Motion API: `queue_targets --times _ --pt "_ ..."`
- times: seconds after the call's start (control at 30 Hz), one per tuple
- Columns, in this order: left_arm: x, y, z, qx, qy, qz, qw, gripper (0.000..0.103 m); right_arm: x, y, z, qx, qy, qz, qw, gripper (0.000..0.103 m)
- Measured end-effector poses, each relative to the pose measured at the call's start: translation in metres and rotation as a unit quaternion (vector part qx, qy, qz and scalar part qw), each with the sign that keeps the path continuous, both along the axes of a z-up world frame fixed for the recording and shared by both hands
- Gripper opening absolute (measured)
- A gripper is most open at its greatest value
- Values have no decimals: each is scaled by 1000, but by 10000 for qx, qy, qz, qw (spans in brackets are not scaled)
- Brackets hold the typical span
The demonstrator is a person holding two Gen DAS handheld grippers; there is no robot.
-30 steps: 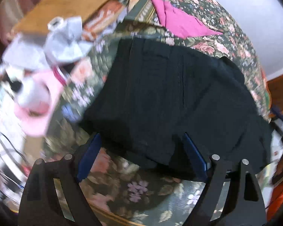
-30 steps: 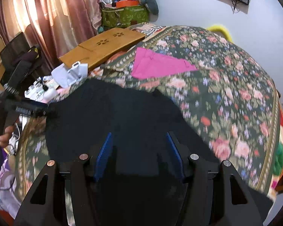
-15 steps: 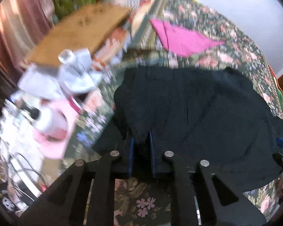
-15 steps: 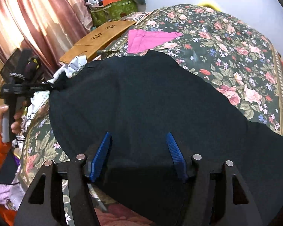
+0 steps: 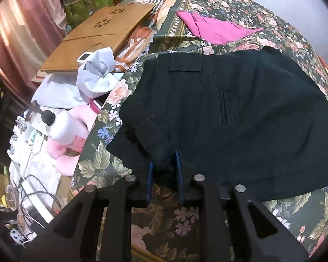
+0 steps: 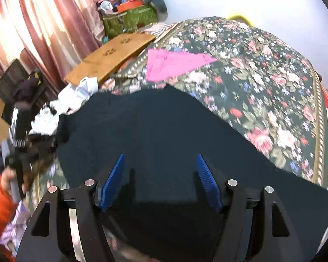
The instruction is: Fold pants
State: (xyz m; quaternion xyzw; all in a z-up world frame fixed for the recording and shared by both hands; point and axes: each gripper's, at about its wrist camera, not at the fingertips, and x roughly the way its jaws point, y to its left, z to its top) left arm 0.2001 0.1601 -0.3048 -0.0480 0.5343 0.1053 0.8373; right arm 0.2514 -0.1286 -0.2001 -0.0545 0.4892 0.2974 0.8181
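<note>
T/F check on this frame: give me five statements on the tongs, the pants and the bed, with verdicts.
1. The left tongs are shut on the black pants. True.
2. The right tongs are clamped on the pants. False: they stand open over the fabric.
3. A pink cloth lies on the floral bedspread beyond the pants. True.
4. The pants hang in the air. False: they are spread on the bedspread.
5. The wooden board lies on top of the pants. False: it is apart, beside the bed.
</note>
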Motion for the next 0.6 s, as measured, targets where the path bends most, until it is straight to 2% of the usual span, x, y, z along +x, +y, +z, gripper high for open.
queue_targets --times 0.1,0.17,0.2,0.23,0.27,0.33,0.43,0.53,0.6 --pt "0 2 3 -6 28 -59 10000 24 12 12 -17 -138 185 -120 9997 66" --pt "-4 5 9 -6 35 -69 10000 34 12 14 -32 -301 384 -132 9987 66" --pt "-6 7 13 19 -1 -88 10000 38 11 12 -38 -304 508 -131 9982 66" --pt "-10 8 20 47 -61 -86 9999 45 9 8 -42 -240 561 -152 9980 67" --pt "-13 9 24 70 -110 -65 9999 53 6 1 -41 -136 528 -193 9983 70" --pt "-18 13 35 58 -228 -16 9997 61 1 -8 -38 -173 536 -235 9981 75" --pt "-18 15 45 -8 -278 -1 9996 65 -9 -24 -35 -230 503 -260 9981 80" --pt "-8 9 51 -18 -307 -11 9995 77 -21 -44 -31 -163 515 -385 9978 83" --pt "-1 3 53 -81 -299 -38 9995 77 -25 -58 -29 -115 573 -548 9968 83"
